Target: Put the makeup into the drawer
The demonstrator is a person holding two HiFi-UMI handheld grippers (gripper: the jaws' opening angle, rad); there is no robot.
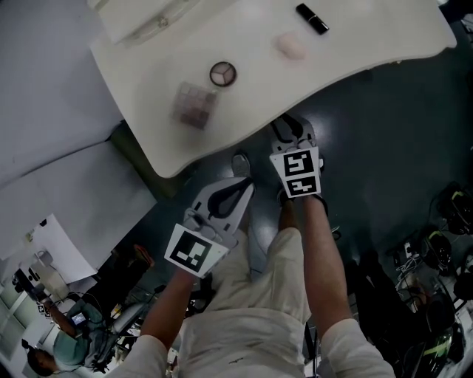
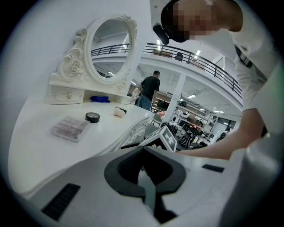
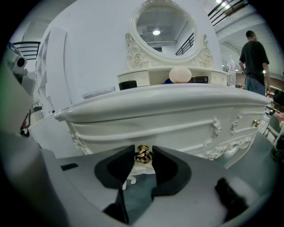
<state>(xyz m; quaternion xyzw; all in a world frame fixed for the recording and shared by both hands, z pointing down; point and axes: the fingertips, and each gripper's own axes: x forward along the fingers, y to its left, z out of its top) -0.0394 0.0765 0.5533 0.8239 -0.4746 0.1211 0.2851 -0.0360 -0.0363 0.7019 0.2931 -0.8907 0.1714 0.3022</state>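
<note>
Right gripper view — right claw (image 3: 143,150) clamped on gold drawer knob (image 3: 143,155), left claw (image 2: 143,150) closed, empty

Both arms reach forward: left forearm (image 1: 166,310), right forearm (image 1: 318,251). The left gripper (image 2: 143,150) has its jaws together, empty. The right gripper (image 3: 143,150) is tilted down, its jaws pinching the gold knob (image 3: 143,156).

The white counter (image 1: 148,96) carries a clear palette (image 1: 196,104) near its front edge, with a round compact (image 1: 223,74) just behind it. A pale puff (image 1: 291,47) and a black tube (image 1: 312,18) lie further right. A mirror stand (image 2: 73,66) stands at the back.
</note>
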